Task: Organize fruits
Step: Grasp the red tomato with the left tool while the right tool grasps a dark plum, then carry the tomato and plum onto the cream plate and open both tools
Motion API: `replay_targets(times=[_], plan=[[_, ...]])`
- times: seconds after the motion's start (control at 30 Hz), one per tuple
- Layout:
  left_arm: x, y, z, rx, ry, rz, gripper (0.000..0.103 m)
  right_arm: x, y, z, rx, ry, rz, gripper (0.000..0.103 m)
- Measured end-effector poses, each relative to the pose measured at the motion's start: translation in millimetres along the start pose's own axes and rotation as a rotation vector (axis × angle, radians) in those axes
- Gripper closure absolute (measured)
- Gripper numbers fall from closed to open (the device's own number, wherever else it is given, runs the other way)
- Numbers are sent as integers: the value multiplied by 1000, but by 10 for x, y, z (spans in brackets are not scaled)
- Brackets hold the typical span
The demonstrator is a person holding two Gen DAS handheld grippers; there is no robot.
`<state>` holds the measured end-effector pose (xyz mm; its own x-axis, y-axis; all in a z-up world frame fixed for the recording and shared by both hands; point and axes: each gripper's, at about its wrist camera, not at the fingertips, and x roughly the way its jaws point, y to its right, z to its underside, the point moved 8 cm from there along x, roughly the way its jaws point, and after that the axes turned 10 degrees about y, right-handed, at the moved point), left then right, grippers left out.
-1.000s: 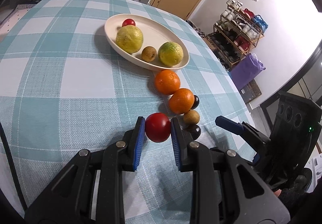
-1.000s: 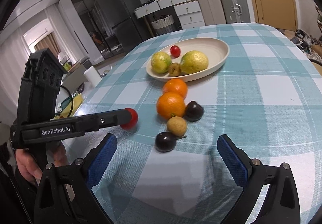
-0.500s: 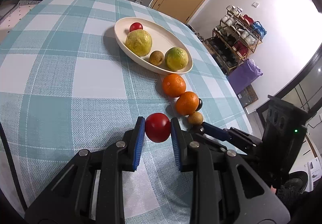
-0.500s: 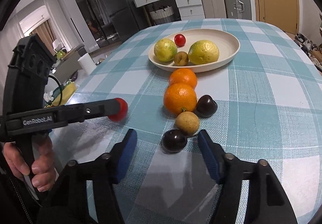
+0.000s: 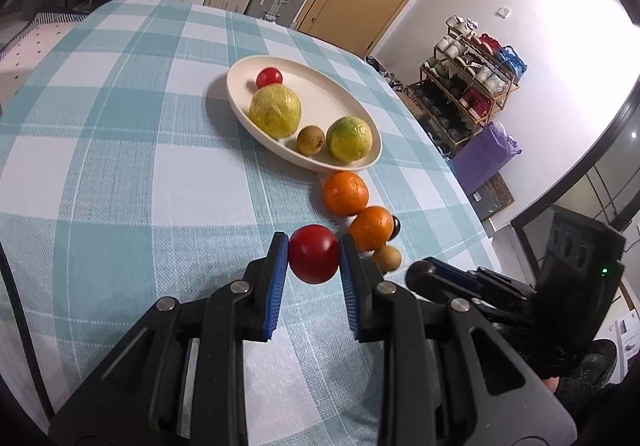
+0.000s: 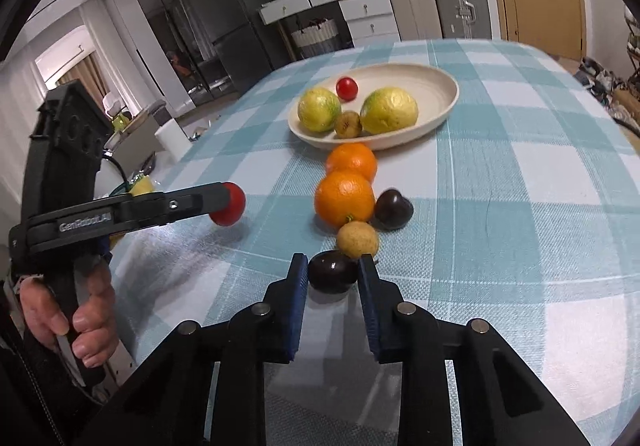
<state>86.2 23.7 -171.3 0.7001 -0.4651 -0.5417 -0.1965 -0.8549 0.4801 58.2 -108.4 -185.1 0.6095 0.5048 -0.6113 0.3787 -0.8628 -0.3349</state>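
Observation:
My left gripper [image 5: 313,245] is shut on a red tomato [image 5: 313,261] and holds it just above the checked cloth. The right wrist view shows that tomato [image 6: 232,210] off to the left. My right gripper [image 6: 332,264] is shut on a dark plum [image 6: 333,273] that rests on the cloth. Directly beyond the plum lie a small brown fruit [image 6: 357,240], a second dark plum [image 6: 393,209] and two oranges [image 6: 345,198] [image 6: 352,161] in a row. Behind them the cream oval plate [image 6: 442,85] holds two yellow-green citrus, a small brown fruit and a small red tomato.
A teal and white checked cloth [image 5: 120,173] covers the table, which drops away at the right edge [image 5: 472,205]. A person's hand [image 6: 80,310] grips the left gripper's handle. Drawers, suitcases and a rack of cups stand beyond the table.
My right jaws have closed from wide open onto the dark plum. The left gripper has kept its hold on the red tomato and has barely moved.

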Motion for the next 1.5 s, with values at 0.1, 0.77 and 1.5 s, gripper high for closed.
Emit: replay_targets(times=[0.1,0.77,1.5], plan=[[-4,2,-70,2,11,-5,80,-78,-21,-88,0,29,-13,77],[326,-47,-937,31,65,-41,80,1,123,-989,10,178,-94,77],[1207,-539,-1581,-53,9,-56,80,1044,187,-1654,26,66,-152,77]])
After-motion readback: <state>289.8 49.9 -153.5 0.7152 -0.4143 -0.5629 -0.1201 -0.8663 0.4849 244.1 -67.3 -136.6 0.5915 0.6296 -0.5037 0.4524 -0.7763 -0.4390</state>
